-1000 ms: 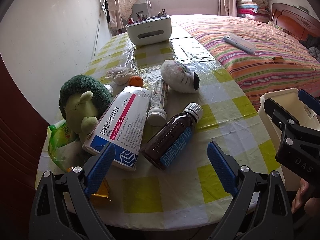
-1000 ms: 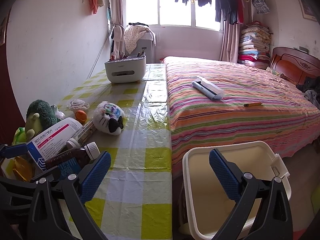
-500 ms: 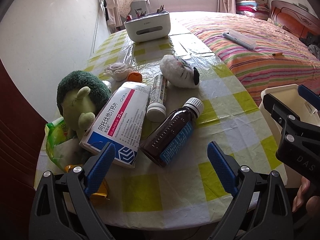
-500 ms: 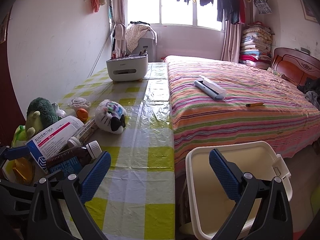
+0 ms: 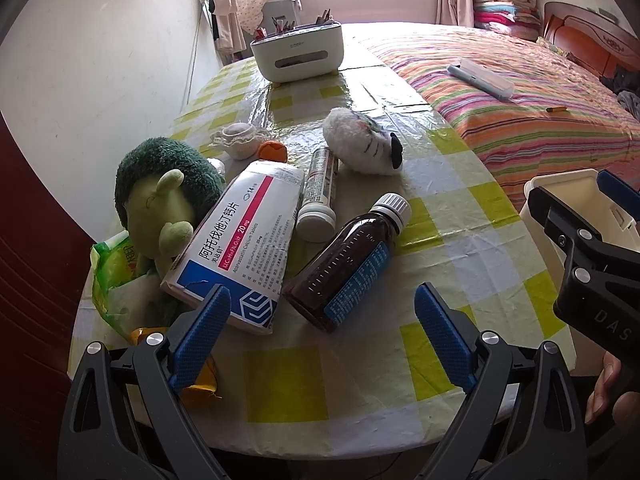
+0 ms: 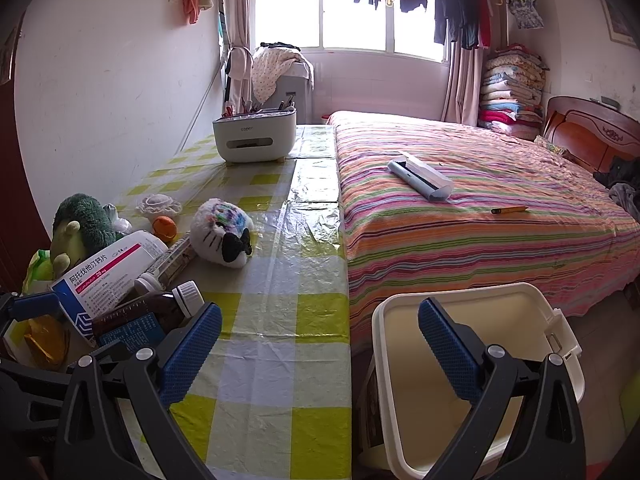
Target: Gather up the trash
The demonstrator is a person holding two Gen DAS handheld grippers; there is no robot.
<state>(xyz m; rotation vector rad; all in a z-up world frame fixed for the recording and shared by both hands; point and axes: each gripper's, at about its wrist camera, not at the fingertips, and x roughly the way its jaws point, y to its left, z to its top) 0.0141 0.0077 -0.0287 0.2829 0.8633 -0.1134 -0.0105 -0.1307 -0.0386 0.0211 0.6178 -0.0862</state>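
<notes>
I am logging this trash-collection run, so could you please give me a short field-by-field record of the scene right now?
left gripper: open, empty, over the table edge
right gripper: open, empty, above the bin
brown bottle: lying on its side
medicine box: lying flat beside the bottle
white tube: lying between box and bottle
bin: open, beside the table
nearest item to left gripper: medicine box and brown bottle

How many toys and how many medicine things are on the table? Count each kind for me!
Soft toys: 2, the green one and the white cat.
Medicine things: 3, the box, the brown bottle and the tube.
Wrappers: 2, green and orange.
Organizers: 1, white.
Total: 8
</notes>
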